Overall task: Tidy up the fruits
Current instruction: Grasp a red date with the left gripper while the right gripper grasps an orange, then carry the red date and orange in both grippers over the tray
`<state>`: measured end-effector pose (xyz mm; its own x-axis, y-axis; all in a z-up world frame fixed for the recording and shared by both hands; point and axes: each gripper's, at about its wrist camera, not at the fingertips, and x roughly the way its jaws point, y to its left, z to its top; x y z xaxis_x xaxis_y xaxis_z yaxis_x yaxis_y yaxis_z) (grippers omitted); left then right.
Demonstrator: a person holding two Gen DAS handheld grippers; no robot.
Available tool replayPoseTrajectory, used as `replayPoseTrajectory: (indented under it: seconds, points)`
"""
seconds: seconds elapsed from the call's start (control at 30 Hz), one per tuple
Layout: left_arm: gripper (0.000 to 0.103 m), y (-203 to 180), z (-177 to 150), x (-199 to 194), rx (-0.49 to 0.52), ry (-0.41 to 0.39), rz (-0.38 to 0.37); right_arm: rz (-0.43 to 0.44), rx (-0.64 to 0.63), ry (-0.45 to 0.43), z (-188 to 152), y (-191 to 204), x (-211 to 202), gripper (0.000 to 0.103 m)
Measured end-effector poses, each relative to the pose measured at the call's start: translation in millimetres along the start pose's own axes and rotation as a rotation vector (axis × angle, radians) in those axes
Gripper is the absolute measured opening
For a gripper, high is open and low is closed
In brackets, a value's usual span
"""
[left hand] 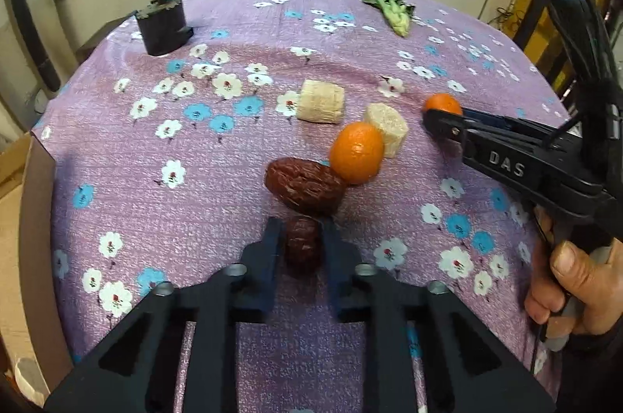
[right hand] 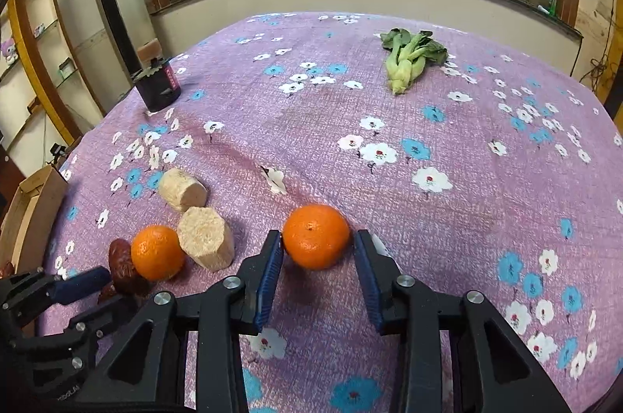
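Note:
My left gripper [left hand: 301, 230] is shut on a small red date [left hand: 301, 245] just above the purple floral tablecloth. A larger red date [left hand: 305, 185] lies right in front of it, touching an orange mandarin [left hand: 356, 152]. Two pale cut banana pieces [left hand: 321, 100] [left hand: 387, 129] lie behind. My right gripper [right hand: 317, 239] is open, its fingers on either side of a second mandarin [right hand: 315, 236] that rests on the cloth; the left pad touches it. This mandarin also shows in the left wrist view [left hand: 442, 103].
A dark cylindrical device [right hand: 157, 84] with a knob stands at the far left of the table. A green bok choy [right hand: 409, 58] lies at the far right. A cardboard box [right hand: 29, 210] sits beyond the left table edge. Windows run along the back wall.

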<state>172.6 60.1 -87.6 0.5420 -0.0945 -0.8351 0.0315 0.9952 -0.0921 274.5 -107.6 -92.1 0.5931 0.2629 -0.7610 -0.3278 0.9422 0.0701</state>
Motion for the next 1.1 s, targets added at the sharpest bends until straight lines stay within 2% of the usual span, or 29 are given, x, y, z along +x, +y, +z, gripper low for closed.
replayPoseTrajectory:
  seconds: [0.2, 0.43, 0.67, 1.1]
  points:
    - [0.016, 5, -11, -10, -0.023, -0.004, -0.014, 0.014, -0.015, -0.016, -8, 7, -22, 0.033]
    - [0.017, 8, -28, -34, -0.031, -0.028, 0.003, 0.096, -0.023, -0.036, -33, 30, -66, 0.033]
    - [0.017, 17, -39, -64, -0.034, -0.069, 0.051, 0.180, -0.043, -0.040, -57, 64, -95, 0.033]
    - [0.017, 55, -65, -104, -0.099, -0.116, 0.088, 0.256, -0.098, -0.051, -76, 120, -124, 0.033]
